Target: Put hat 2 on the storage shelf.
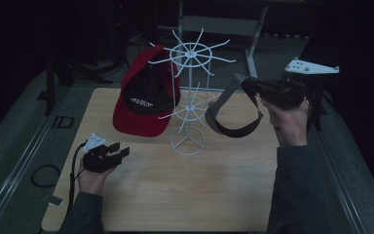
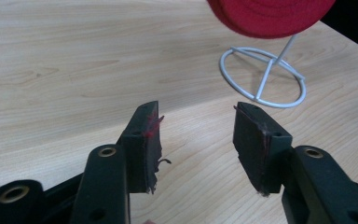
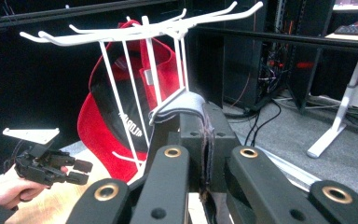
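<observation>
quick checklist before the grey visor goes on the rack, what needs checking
1. Grip on the visor: ok. The right gripper is shut on its band, and the visor hangs free above the table.
2. Free hook on the rack: ok. Several white arms on the visor's side carry nothing.
3. Red cap clear of the path: ok. It hangs on the rack's far side from the visor.
4. Left gripper out of the way: ok. It is open, holds nothing and sits low over the table, apart from the rack's base.
5. Rack steady: cannot tell. Its ring base rests flat, but nothing holds it.
</observation>
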Demonstrator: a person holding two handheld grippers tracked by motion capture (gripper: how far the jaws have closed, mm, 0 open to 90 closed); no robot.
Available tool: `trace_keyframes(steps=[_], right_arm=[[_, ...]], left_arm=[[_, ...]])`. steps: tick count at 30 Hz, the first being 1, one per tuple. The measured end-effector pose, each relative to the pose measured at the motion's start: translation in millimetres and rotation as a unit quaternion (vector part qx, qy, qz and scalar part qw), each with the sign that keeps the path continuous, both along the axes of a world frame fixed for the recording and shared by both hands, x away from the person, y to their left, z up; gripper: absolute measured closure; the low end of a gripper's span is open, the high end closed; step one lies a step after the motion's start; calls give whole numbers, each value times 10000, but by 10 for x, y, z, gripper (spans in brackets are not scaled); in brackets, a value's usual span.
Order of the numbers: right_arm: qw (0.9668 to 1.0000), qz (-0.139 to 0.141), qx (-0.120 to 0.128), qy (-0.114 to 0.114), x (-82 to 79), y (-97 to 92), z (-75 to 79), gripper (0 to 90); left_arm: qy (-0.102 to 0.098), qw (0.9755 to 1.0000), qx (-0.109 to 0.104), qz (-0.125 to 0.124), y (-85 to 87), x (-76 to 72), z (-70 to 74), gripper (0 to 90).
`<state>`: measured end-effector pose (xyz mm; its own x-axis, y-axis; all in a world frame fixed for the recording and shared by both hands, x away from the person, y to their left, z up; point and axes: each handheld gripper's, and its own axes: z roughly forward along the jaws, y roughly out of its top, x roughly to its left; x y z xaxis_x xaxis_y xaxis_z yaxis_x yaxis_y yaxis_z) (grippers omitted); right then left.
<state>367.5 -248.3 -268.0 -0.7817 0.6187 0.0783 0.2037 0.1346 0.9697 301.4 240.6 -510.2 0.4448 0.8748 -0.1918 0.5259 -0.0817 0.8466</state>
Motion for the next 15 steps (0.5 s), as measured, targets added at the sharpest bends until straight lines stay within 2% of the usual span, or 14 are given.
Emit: trace_keyframes(steps=[9,15], right_arm=[[9999,8,98,-139,-48,-35,137,883],[9995,3,122,-283,-44,-25,299,883]], left_arm=[[-204,9997,47,-146,-79,-38,100,615],[-334,9993,37,-188,-106,-49,155,668]])
